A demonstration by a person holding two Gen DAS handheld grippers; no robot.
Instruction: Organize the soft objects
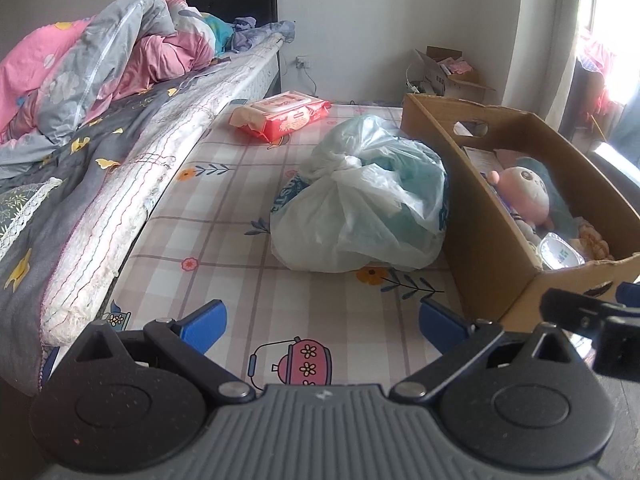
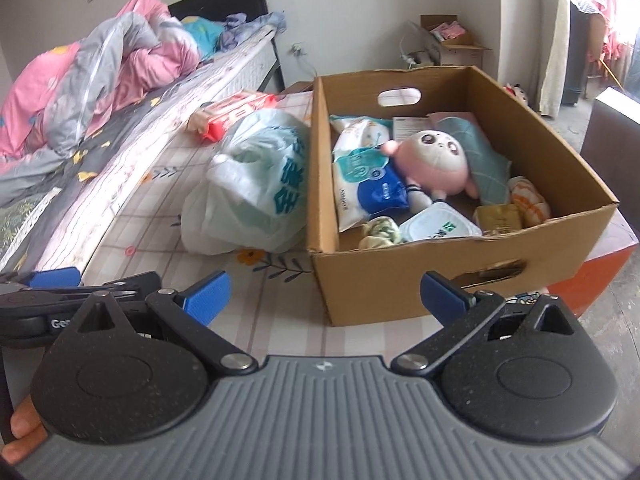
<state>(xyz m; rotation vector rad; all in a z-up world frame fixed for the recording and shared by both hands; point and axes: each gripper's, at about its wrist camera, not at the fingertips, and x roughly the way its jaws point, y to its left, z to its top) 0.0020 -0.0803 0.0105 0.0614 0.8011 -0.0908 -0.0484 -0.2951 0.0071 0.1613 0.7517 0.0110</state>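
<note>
A knotted white plastic bag (image 1: 360, 204) (image 2: 252, 188) stuffed with pale green stuff lies on the checked floor mat (image 1: 224, 248), touching the left wall of a cardboard box (image 1: 480, 220) (image 2: 460, 264). Inside the box lie a pink plush doll (image 2: 432, 160) (image 1: 520, 192), a teal pillow (image 2: 476, 148), wipe packs (image 2: 364, 172) and small soft items. A red wipes pack (image 1: 280, 114) (image 2: 236, 114) rests farther back on the mat. My left gripper (image 1: 322, 324) hangs open and empty above the mat in front of the bag. My right gripper (image 2: 324, 296) is open and empty before the box's near left corner.
A bed (image 1: 132, 168) with a rumpled pink and grey duvet (image 1: 100, 64) runs along the left. A smaller open carton (image 1: 448, 72) stands by the far wall. A curtain and window are at the right. A hand (image 2: 22, 432) shows at the lower left.
</note>
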